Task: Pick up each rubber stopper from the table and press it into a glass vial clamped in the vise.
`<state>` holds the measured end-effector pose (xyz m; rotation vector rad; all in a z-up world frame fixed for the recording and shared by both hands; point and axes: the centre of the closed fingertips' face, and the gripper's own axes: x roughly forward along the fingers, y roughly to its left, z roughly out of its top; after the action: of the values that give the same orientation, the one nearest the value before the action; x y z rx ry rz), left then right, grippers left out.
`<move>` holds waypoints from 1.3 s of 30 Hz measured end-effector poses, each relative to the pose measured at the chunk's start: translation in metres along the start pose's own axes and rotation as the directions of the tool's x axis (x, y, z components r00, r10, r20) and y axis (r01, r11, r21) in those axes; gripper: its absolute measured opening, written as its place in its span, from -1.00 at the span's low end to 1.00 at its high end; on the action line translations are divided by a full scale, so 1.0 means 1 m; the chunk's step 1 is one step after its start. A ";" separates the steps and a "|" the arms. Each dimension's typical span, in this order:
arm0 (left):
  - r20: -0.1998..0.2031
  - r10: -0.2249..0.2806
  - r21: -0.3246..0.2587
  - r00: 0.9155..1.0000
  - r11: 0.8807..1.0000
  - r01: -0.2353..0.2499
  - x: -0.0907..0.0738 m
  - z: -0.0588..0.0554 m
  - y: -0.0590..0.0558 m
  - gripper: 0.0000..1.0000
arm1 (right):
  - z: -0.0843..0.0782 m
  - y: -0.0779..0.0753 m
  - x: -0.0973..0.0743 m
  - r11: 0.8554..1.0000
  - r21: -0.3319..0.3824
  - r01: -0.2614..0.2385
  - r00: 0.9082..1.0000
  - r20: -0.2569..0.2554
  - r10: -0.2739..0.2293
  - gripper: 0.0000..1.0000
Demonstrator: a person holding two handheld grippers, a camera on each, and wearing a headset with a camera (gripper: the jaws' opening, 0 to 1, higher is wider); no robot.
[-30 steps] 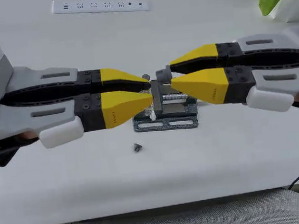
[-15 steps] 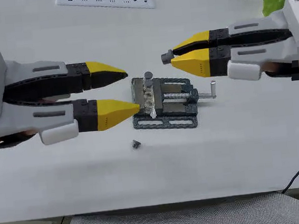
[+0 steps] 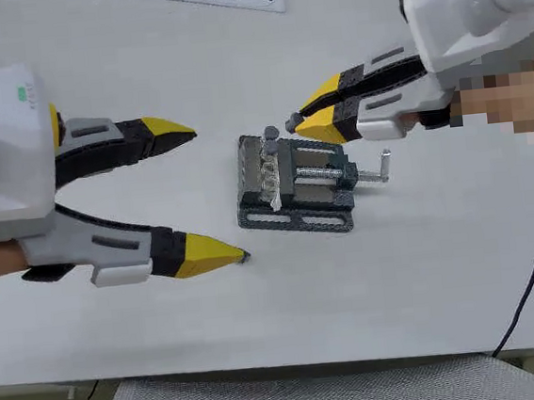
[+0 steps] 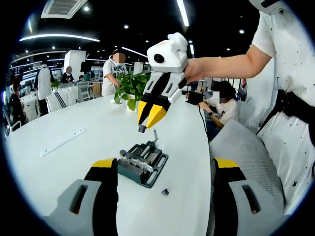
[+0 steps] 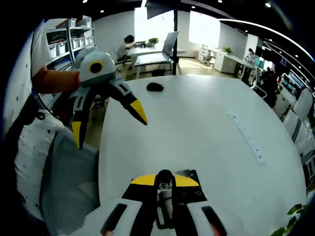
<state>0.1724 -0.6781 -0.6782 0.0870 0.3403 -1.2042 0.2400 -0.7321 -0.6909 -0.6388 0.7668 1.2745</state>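
Rubber stopper (image 3: 294, 122) is clenched in our R gripper (image 3: 301, 126) near the vials (image 3: 270, 173) in the vise (image 3: 297, 218), both grippers having pulled apart from over it, and our L gripper (image 3: 219, 192) has spread wide w/ one tip by the loose stopper (image 4: 165, 191) on the table (image 3: 397, 273), prob. our next pick.

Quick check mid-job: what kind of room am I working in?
Probably an open-plan office or lab: a large white table, a potted plant, shelving with bins, and people seated nearby.
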 end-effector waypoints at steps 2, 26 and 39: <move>-0.012 0.006 0.005 1.000 1.000 -0.006 0.001 -0.005 0.002 0.70 | -0.004 -0.001 0.007 1.000 -0.009 -0.011 0.999 -0.035 0.011 -0.89; -0.033 0.006 0.002 0.999 1.000 -0.006 0.000 -0.041 0.010 0.98 | -0.043 -0.014 0.064 0.999 -0.012 -0.030 0.962 -0.270 0.025 -0.89; -0.024 -0.002 -0.013 1.000 1.000 0.001 0.002 -0.043 0.010 0.96 | -0.054 -0.020 0.071 1.000 -0.007 -0.031 0.954 -0.299 0.027 -0.89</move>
<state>0.1729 -0.6656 -0.7207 0.0902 0.3692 -1.2031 0.2595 -0.7356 -0.7801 -0.8455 1.0213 1.2237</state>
